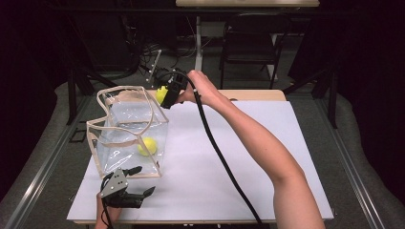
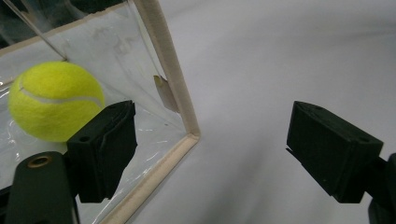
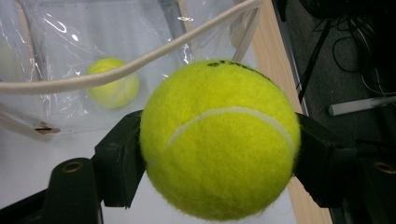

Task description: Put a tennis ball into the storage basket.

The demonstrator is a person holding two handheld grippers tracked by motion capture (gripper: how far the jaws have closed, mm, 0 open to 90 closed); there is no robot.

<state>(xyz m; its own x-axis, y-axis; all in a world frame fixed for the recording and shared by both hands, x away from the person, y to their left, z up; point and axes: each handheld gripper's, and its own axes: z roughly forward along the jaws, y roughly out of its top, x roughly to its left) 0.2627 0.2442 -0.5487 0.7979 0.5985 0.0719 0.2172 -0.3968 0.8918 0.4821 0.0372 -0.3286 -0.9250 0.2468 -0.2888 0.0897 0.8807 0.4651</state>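
A clear plastic bag (image 1: 128,131) with beige trim stands open on the white table cover (image 1: 229,152). One yellow tennis ball (image 1: 147,146) lies inside it, seen through the wall in the left gripper view (image 2: 55,100) and farther off in the right gripper view (image 3: 113,83). My right gripper (image 1: 166,95) is shut on a second tennis ball (image 3: 219,142), held in the air at the bag's far right top edge (image 3: 140,63). My left gripper (image 2: 212,144) rests open near the bag's front corner (image 2: 189,133), nothing between its jaws.
The table's wooden edge (image 3: 275,70) runs behind the bag. Beyond it are a black folding chair (image 1: 250,40), cables (image 1: 148,57) on the floor and a table leg. The right gripper's cable (image 1: 224,162) trails across the white cover.
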